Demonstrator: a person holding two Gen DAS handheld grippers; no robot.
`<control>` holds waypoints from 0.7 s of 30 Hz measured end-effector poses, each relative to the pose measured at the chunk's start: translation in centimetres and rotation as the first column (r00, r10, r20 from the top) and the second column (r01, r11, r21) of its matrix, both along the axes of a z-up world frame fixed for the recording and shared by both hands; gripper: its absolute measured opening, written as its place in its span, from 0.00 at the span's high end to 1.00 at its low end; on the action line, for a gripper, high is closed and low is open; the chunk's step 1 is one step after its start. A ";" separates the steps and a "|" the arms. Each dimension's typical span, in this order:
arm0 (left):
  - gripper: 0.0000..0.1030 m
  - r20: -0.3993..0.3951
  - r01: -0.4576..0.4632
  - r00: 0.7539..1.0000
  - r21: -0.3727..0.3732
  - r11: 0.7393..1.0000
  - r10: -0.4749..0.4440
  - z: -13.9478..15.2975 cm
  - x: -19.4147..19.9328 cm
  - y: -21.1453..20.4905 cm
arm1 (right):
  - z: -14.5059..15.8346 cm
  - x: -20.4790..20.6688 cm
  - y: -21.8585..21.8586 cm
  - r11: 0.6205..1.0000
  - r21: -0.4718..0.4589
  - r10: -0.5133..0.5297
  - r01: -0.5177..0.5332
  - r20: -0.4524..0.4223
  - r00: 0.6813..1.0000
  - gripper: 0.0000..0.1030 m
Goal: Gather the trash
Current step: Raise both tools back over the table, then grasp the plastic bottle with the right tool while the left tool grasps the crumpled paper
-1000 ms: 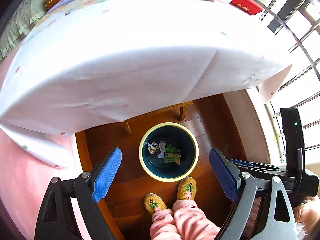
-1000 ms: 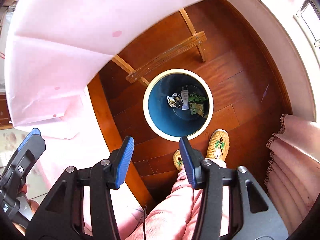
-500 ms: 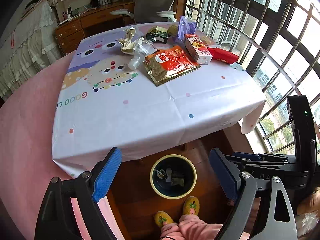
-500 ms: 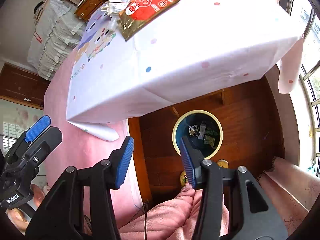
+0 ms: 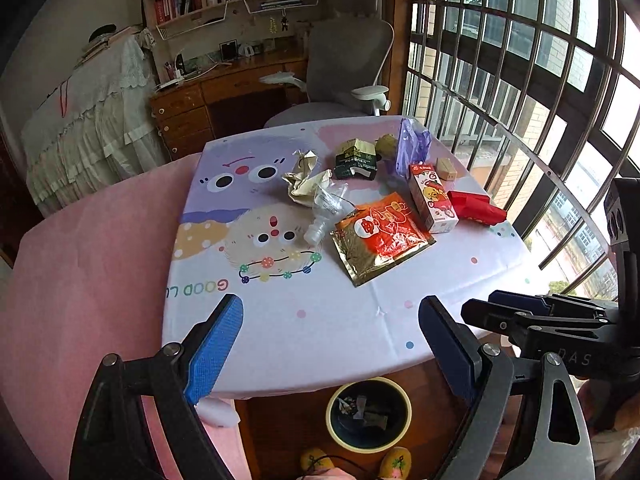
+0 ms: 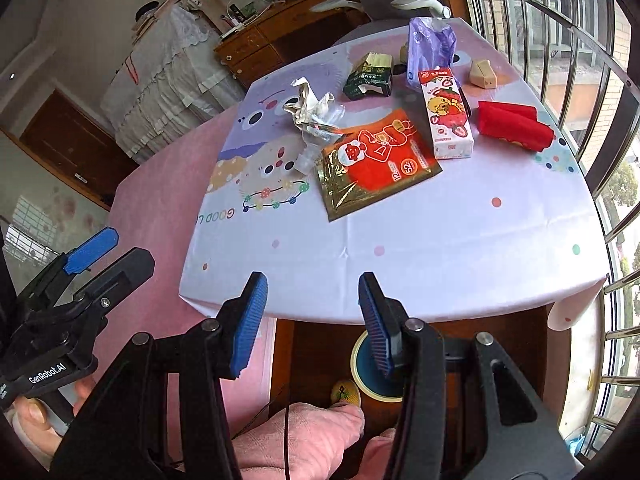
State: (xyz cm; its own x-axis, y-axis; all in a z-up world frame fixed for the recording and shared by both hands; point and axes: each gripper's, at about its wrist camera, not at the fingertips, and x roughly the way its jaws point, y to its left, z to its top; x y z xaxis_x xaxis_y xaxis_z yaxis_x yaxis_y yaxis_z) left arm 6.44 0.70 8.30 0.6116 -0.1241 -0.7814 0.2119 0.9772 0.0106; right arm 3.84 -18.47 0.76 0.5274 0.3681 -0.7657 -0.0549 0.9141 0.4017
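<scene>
Left gripper [image 5: 332, 344] jaws spread, empty, low in frame. Right gripper [image 6: 312, 320] jaws spread, empty. Trash on surface [image 5: 340, 320], upper centre: red-gold packet [image 5: 380, 236], carton [image 5: 432, 198], crumpled wrapper [image 5: 306, 182]. Bin [image 5: 368, 414] on floor, bottom centre, holding scraps.

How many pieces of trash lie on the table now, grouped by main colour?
Red: 2, the red-and-gold foil pouch and the red wrapper.
White and red: 1, the strawberry carton.
Dark green: 1, the crumpled green packet.
Purple: 1, the plastic bag.
Silver: 1, the crumpled foil.
Clear: 1, the squashed bottle.
Beige: 1, the small box.
Total: 8.
</scene>
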 end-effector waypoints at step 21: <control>0.12 -0.110 0.173 0.979 0.024 0.985 -0.170 -6.4 28.7 9.7 | -3.6 25.0 11.0 0.964 -0.170 -0.207 0.203 -0.008 0.978 0.54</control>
